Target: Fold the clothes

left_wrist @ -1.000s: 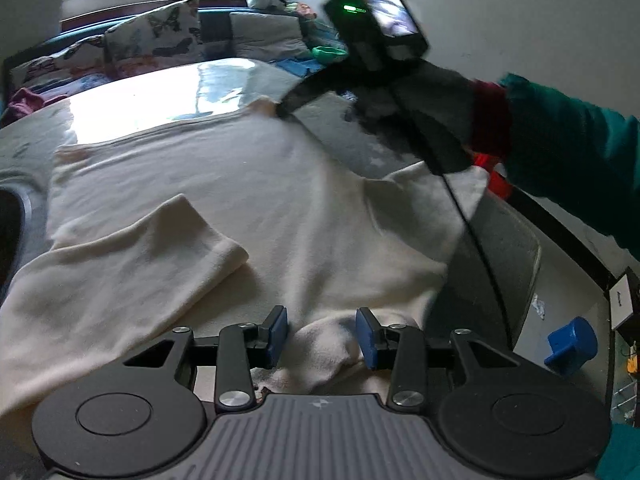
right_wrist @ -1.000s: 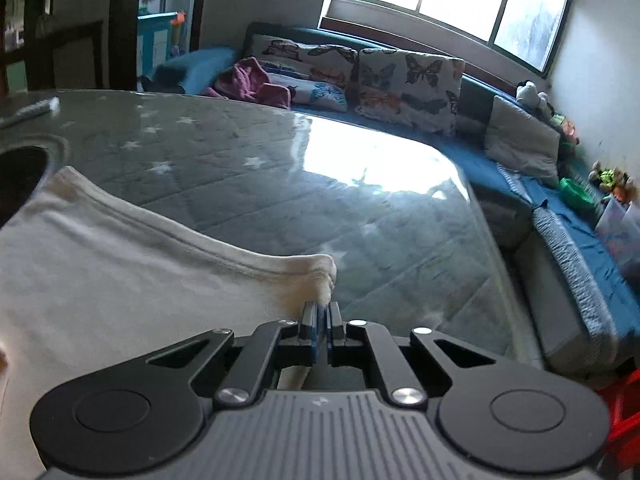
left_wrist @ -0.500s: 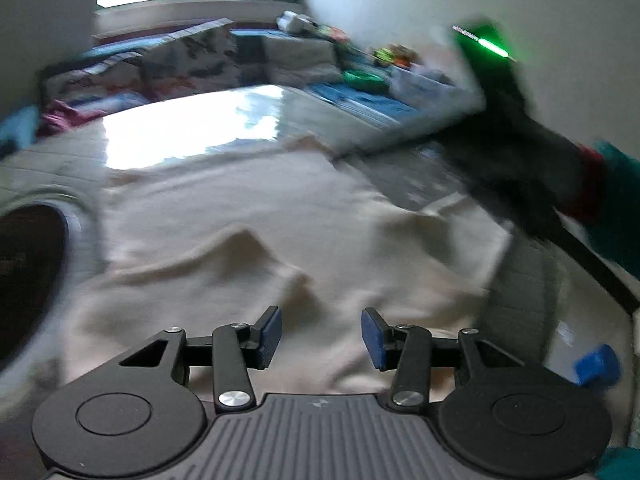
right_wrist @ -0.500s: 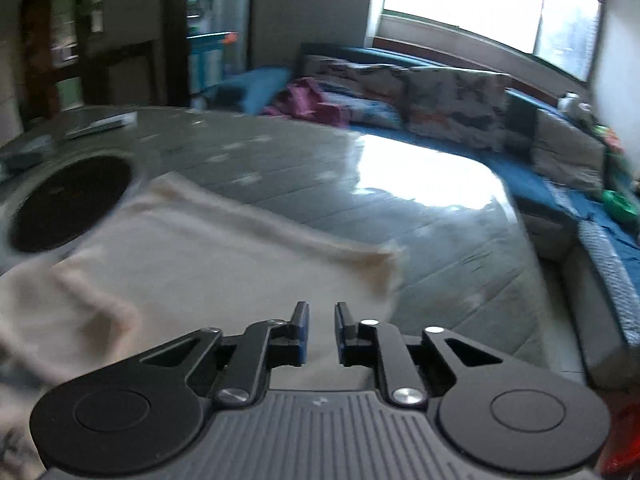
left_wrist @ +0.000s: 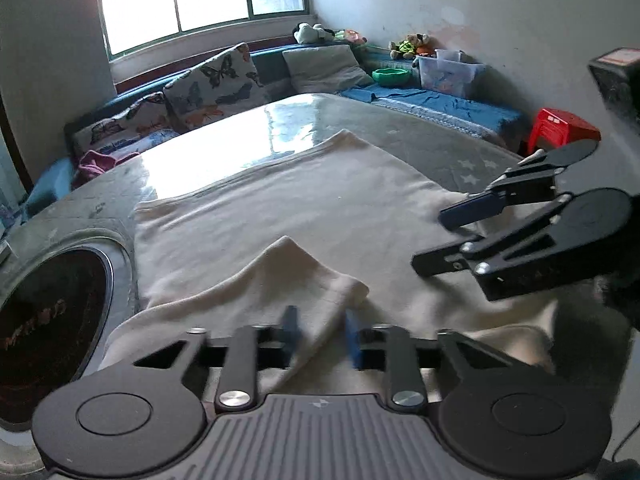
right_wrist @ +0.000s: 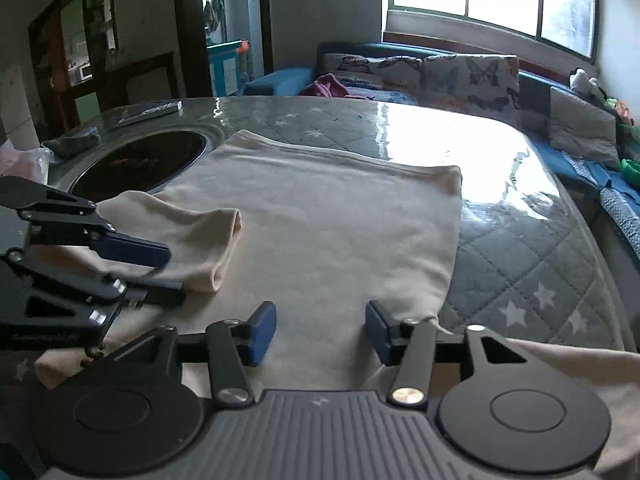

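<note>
Closing in on a folded sleeve (left_wrist: 280,280), the left claw (left_wrist: 318,334) has its blue pads narrowed around the cloth, though blur hides whether they truly pinch it. The right claw (right_wrist: 320,330) has just been opening; its pads stand well apart over the garment's body with nothing between them. Both point steeply downward, side by side, the right one coming in from the right edge of the left view. The cream garment (right_wrist: 340,220), soft knit with ribbed hems, lies spread flat on the surface (right_wrist: 520,240), a quilted grey star-print cover under glossy clear sheeting. A round dark inset (right_wrist: 136,164) touches its far left corner.
</note>
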`<state>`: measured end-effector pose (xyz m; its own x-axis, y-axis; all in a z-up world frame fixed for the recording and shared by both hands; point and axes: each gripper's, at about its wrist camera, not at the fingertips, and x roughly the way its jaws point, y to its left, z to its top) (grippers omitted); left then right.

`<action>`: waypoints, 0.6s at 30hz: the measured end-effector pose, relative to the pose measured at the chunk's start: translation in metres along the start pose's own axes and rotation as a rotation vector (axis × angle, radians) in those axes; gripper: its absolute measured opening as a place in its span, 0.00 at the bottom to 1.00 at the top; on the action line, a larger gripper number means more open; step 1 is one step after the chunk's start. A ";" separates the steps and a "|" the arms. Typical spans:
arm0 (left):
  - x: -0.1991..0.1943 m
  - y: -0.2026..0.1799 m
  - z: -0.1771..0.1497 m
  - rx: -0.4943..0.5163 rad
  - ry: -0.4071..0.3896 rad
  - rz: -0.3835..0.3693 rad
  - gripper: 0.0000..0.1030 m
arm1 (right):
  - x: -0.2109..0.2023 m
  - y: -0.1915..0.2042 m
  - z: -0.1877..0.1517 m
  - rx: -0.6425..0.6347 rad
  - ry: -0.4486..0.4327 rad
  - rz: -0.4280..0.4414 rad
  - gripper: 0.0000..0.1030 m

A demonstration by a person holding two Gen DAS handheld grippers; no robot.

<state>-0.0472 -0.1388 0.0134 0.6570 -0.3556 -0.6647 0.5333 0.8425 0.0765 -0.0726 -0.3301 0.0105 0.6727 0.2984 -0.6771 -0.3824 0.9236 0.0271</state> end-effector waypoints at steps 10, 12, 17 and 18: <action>-0.065 0.095 -0.005 -0.376 -0.158 0.109 0.03 | 0.003 0.007 -0.007 0.000 -0.014 -0.001 0.76; -0.091 0.122 -0.013 -0.454 -0.201 0.164 0.03 | 0.003 0.008 -0.007 0.005 -0.013 0.002 0.79; -0.138 0.170 -0.048 -0.573 -0.241 0.334 0.02 | 0.003 0.011 -0.008 -0.005 -0.011 -0.005 0.82; -0.142 0.176 -0.055 -0.592 -0.234 0.357 0.02 | 0.003 0.011 -0.008 -0.005 -0.011 -0.006 0.82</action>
<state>-0.0765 0.0823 0.0804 0.8690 -0.0395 -0.4932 -0.0688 0.9775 -0.1994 -0.0805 -0.3208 0.0031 0.6817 0.2957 -0.6692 -0.3818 0.9241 0.0194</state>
